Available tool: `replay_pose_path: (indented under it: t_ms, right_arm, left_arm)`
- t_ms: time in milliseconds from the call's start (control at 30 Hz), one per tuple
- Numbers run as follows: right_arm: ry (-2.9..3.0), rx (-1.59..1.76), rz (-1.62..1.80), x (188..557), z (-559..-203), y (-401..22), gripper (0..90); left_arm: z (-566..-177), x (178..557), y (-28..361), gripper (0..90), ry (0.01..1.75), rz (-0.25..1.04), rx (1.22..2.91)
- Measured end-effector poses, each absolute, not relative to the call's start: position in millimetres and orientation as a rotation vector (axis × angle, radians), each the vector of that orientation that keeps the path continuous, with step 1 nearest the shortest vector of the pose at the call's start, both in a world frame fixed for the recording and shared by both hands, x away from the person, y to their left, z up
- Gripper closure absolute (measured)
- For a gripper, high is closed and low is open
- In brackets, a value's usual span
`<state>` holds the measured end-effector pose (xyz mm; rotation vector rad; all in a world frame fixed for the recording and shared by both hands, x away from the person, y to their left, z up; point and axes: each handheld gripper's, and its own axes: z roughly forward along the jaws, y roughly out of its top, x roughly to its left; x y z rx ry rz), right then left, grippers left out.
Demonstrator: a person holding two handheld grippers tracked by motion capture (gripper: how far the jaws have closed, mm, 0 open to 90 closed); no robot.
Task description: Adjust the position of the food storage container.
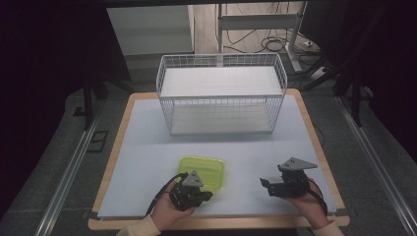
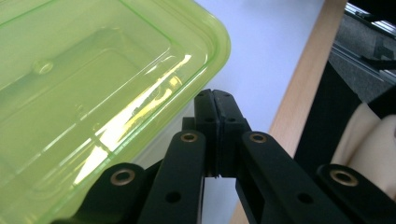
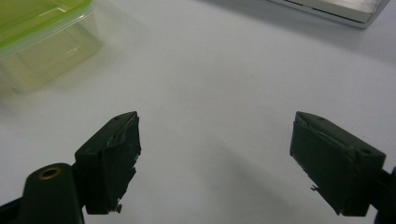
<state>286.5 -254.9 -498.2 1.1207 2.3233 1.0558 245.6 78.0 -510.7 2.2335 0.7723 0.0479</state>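
Left gripper (image 1: 193,189): jaws clenched together on nothing, at the box's near edge, probably poised to nudge it.
Right gripper (image 1: 287,183): jaws spread wide, hovering over bare surface (image 1: 147,157), apparently waiting.
Translucent lime-green lidded plastic box (image 1: 202,171): shallow, rounded corners, on the surface near the person, before the white wire basket (image 1: 221,93).

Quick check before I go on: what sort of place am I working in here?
Probably a lab or test workspace, not a home: a wood-edged table with a pale mat, metal floor rails, loose cables on the floor behind, and a staged white wire basket.
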Motion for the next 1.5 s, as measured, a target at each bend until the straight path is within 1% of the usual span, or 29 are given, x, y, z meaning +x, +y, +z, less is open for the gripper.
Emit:
replay_pose_path:
  t_ms: [333, 600, 667, 733, 767, 833, 867, 967, 1000, 1167, 1267, 1300, 1333, 1367, 1400, 1433, 1467, 1500]
  right_arm:
    - [2.325, 1.121, 1.047, 286.4, -498.9, -255.1, 16.4]
    - [2.332, 1.113, 1.045, 285.7, -499.7, -254.8, 16.4]
    - [2.331, 1.108, 1.057, 285.0, -499.1, -254.3, 16.4]
    - [2.328, 1.108, 1.059, 284.6, -498.7, -254.7, 16.5]
    - [2.328, 1.108, 1.059, 284.6, -498.7, -254.7, 16.5]
    - [2.326, 1.109, 1.06, 284.9, -499.0, -255.1, 16.4]
    - [2.326, 1.109, 1.06, 284.9, -499.0, -255.1, 16.4]
    - [2.332, 1.096, 1.059, 284.2, -499.2, -253.8, 16.4]
    - [2.332, 1.096, 1.059, 284.2, -499.2, -253.8, 16.4]
    - [2.341, 1.097, 1.052, 284.8, -501.6, -252.7, 16.4]
    - [2.341, 1.096, 1.05, 284.7, -501.7, -252.4, 16.4]
    - [2.341, 1.095, 1.051, 284.5, -501.5, -252.2, 16.4]
    - [2.34, 1.092, 1.053, 284.2, -501.1, -252.0, 16.4]
    - [2.34, 1.092, 1.053, 284.2, -501.1, -252.0, 16.4]
    - [2.34, 1.092, 1.054, 284.2, -501.2, -251.9, 16.4]
    - [2.34, 1.092, 1.054, 284.2, -501.2, -251.9, 16.4]
    - [2.338, 1.095, 1.05, 284.5, -501.7, -251.9, 16.4]
    - [2.337, 1.098, 1.051, 284.8, -501.8, -251.9, 16.2]
  left_arm:
    - [-512.6, 256.1, 56.5, 89.6, 0.777, 0.035, 2.237]
    - [-506.2, 247.4, 58.5, 88.9, 0.74, 0.031, 2.22]
    - [-500.1, 240.6, 64.7, 88.2, 0.722, 0.048, 2.204]
    - [-489.8, 235.1, 83.5, 87.6, 0.72, 0.08, 2.171]
    - [-489.8, 235.1, 83.5, 87.6, 0.72, 0.08, 2.171]
    - [-481.1, 234.3, 104.8, 87.2, 0.772, 0.102, 2.106]
    - [-481.1, 234.3, 104.8, 87.2, 0.772, 0.102, 2.106]
    - [-479.2, 237.3, 136.1, 87.1, 0.863, 0.11, 2.028]
    - [-479.2, 237.3, 136.1, 87.0, 0.863, 0.11, 2.028]
    - [-485.5, 248.2, 176.9, 86.2, 1.003, 0.143, 1.945]
    - [-487.5, 251.6, 187.4, 85.4, 1.039, 0.148, 1.92]
    - [-488.7, 253.1, 191.7, 84.3, 1.055, 0.15, 1.91]
    - [-490.4, 254.5, 196.7, 79.7, 1.075, 0.154, 1.893]
    - [-491.5, 255.3, 199.3, 79.7, 1.088, 0.159, 1.885]
    - [-494.4, 257.9, 205.0, 72.7, 1.127, 0.17, 1.871]
    - [-494.4, 257.9, 205.0, 67.9, 1.127, 0.17, 1.871]
    - [-496.7, 260.2, 209.0, 61.8, 1.174, 0.167, 1.843]
    - [-496.7, 260.2, 209.0, 54.9, 1.174, 0.167, 1.843]
